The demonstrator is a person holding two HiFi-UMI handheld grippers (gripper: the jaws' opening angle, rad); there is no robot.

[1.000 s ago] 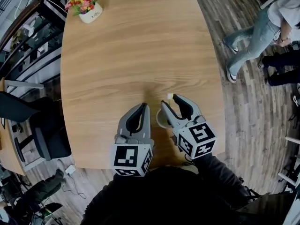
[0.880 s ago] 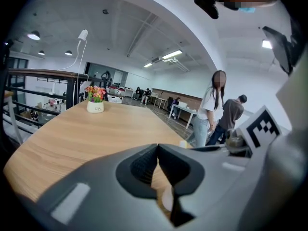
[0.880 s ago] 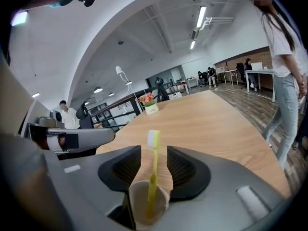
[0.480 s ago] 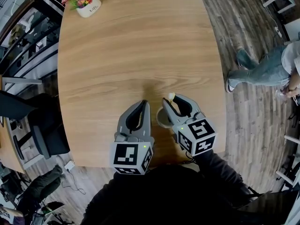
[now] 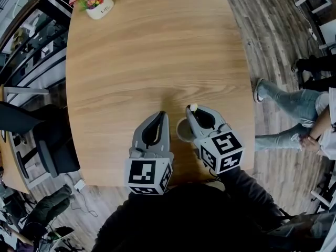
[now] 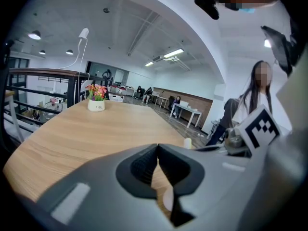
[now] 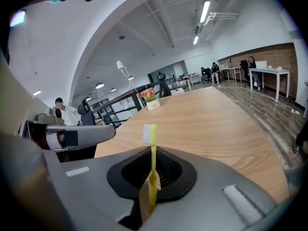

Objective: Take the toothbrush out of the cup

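Though the cup sits mostly hidden beneath the right tongs, they pinch the yellow toothbrush; the left tongs are closed, empty.

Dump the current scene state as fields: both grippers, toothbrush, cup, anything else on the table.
left gripper: shut, empty, beside the cup
right gripper: shut on toothbrush handle
toothbrush: yellow, upright, bristle head above the jaws
cup: on the table's near edge, between the grippers, partly under the right one
table: wooden
flower pot: far left corner
task: toothbrush gripped; its lower end is hidden
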